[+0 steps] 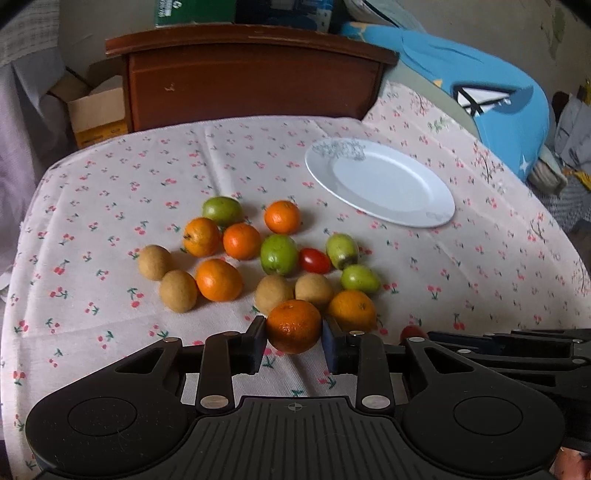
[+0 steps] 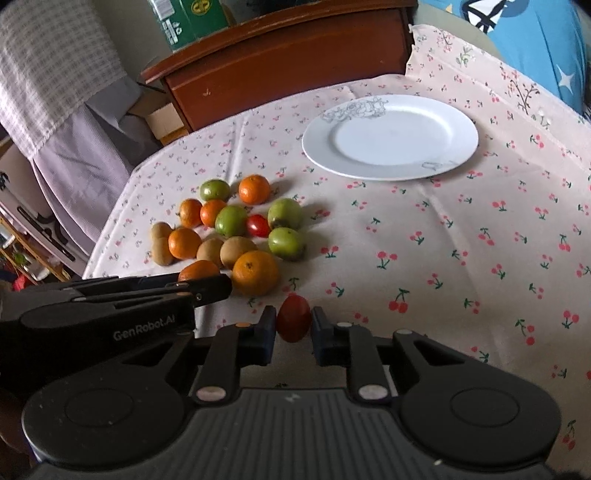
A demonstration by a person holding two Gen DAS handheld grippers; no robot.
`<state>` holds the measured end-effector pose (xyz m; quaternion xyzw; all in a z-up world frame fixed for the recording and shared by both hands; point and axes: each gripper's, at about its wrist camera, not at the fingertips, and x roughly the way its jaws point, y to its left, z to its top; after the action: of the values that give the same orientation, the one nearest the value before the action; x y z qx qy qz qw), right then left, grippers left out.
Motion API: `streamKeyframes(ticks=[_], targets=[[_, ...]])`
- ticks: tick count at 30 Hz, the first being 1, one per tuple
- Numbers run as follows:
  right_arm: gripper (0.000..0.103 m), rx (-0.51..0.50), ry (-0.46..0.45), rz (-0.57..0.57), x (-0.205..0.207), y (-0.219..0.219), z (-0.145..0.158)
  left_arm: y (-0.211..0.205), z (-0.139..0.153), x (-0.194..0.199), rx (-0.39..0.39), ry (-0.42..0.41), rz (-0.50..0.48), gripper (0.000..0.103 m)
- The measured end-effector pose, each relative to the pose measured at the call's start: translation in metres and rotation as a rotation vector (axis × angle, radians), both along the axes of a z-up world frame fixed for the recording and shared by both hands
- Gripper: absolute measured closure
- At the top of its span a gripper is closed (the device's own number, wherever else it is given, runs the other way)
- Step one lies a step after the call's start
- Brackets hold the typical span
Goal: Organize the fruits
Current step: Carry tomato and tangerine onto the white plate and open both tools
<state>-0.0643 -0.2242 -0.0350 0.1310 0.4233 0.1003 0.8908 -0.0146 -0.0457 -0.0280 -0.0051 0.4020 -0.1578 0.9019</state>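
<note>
Several fruits lie in a cluster on the cherry-print tablecloth (image 1: 110,206): mandarins, green fruits (image 1: 279,254), brown round fruits (image 1: 154,261) and a red cherry tomato (image 1: 314,260). My left gripper (image 1: 294,332) is shut on a mandarin (image 1: 293,325) at the cluster's near edge, with both pads against its sides. My right gripper (image 2: 293,325) is shut on another red cherry tomato (image 2: 293,321), just right of the cluster. In the right wrist view the left gripper (image 2: 199,286) reaches in from the left with its mandarin (image 2: 197,270) partly hidden. A white plate (image 1: 384,184) (image 2: 391,136) lies bare at the far right.
A dark wooden cabinet (image 1: 251,77) stands behind the table, with a cardboard box (image 1: 96,110) to its left and a green carton (image 2: 188,22) on top. A blue cushion (image 1: 480,92) lies at the back right. The table's left edge drops off beside hanging cloth (image 2: 74,155).
</note>
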Motion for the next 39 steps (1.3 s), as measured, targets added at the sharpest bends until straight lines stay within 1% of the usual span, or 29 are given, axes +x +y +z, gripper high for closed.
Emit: streamKeyframes(ticks=[3, 6, 11, 14, 17, 20, 25, 29, 32, 35, 39], targets=[[0.084, 0.011, -0.020, -0.017, -0.001, -0.003, 0.005, 0.002, 0.006, 0.000, -0.029, 0.001, 0.013, 0.074], [0.084, 0.033, -0.034, -0.031, 0.000, -0.007, 0.012, 0.002, 0.016, 0.000, -0.034, -0.010, 0.020, 0.074], [0.084, 0.060, -0.083, -0.036, 0.007, -0.015, 0.033, 0.000, 0.036, 0.008, -0.089, -0.020, 0.015, 0.074], [0.084, 0.089, -0.102, -0.041, 0.019, -0.023, 0.045, -0.007, 0.046, 0.019, -0.115, -0.022, -0.008, 0.074], [0.084, 0.084, -0.121, -0.038, 0.037, -0.032, 0.055, -0.012, 0.051, 0.035, -0.142, -0.017, -0.023, 0.074], [0.084, 0.069, -0.123, -0.044, 0.057, -0.045, 0.060, -0.018, 0.051, 0.053, -0.165, 0.007, -0.031, 0.074], [0.083, 0.095, -0.079, -0.090, 0.090, -0.066, 0.054, -0.039, 0.047, 0.082, -0.118, 0.005, -0.075, 0.074], [0.083, 0.098, -0.041, -0.118, 0.112, -0.075, 0.041, -0.052, 0.038, 0.102, -0.124, 0.021, -0.102, 0.074], [0.084, 0.071, -0.029, -0.116, 0.125, -0.075, 0.035, -0.064, 0.030, 0.115, -0.090, 0.013, -0.124, 0.074], [0.083, 0.069, -0.012, -0.123, 0.138, -0.079, 0.027, -0.069, 0.023, 0.128, -0.103, 0.035, -0.126, 0.074], [0.083, 0.078, 0.008, -0.146, 0.148, -0.084, 0.019, -0.079, 0.014, 0.138, -0.081, 0.039, -0.141, 0.074]])
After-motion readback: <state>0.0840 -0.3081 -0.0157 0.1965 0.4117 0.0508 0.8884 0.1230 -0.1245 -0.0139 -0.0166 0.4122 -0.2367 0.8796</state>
